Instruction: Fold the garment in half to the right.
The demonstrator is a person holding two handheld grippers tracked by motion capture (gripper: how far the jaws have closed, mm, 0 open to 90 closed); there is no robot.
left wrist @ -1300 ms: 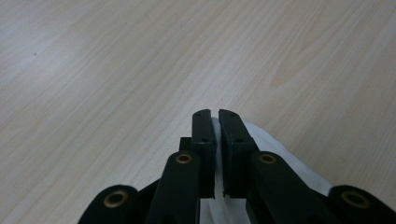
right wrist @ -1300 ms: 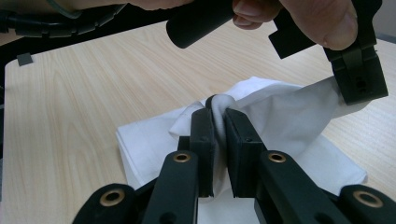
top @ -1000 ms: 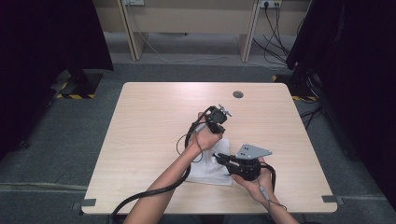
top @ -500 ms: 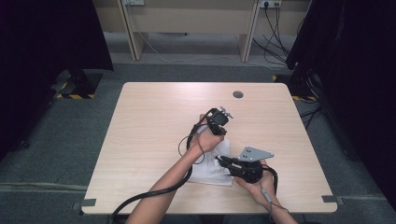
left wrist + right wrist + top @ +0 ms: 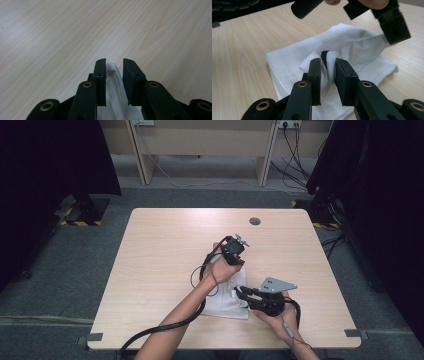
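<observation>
Two grippers are working a white cloth (image 5: 226, 302) lying on the table (image 5: 165, 245) near its front edge. Left gripper (image 5: 114, 62) has just been opening, its jaws narrowly parted around a fold of cloth. Right gripper (image 5: 327, 61) has just been opening too, cloth bunching between its jaws.

A white cloth (image 5: 352, 47), soft, matt and finely woven, is seen lying creased near the front edge of the table (image 5: 165, 245), whose top is pale wood-grain laminate, smooth with a faint sheen. The left gripper (image 5: 114, 67) and right gripper (image 5: 328, 65) are made of matt black plastic, with brass-coloured metal rivets. A dull grey metal plate (image 5: 278, 284) is carried on the right gripper.
</observation>
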